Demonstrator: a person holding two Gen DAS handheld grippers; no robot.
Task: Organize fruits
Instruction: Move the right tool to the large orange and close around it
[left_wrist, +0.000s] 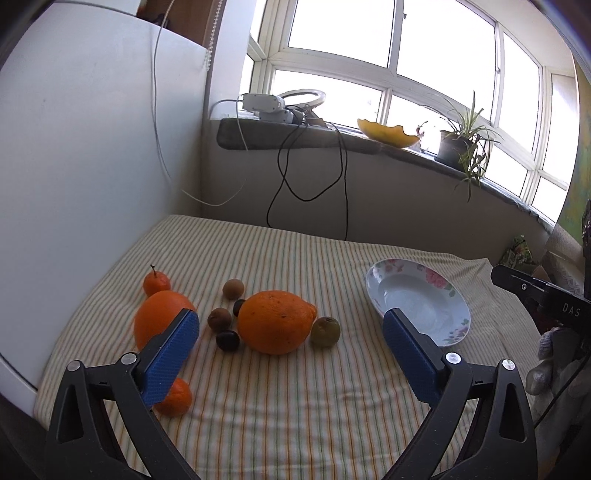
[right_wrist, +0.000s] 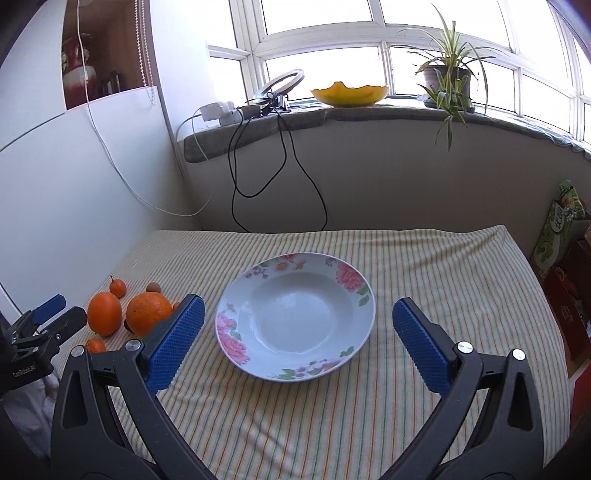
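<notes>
- The table wears a striped cloth, and everything for the job lies on it.
- The flowered plate sits empty at the middle-right, well apart from the fruit; nothing has been put in it, so the sorting looks to be at its very start.
- The left gripper hangs over the fruit pile with its blue pads spread wide and nothing between them.
- The right gripper hovers before the plate, its pads also spread wide and holding nothing.
- The big orange lies in the middle of the pile, straight ahead of the left gripper and nearest its open span.
- A second orange lies to its left, partly behind the left pad.
- Two tangerines flank that second orange, one behind it and one in front.
- Small brown and greenish fruits, which I cannot name for sure, crowd round the big orange, some touching it.
- The next move, I judge, calls for lowering the left gripper squarely over the big orange and closing gently, without nudging the small fruits beside it.
</notes>
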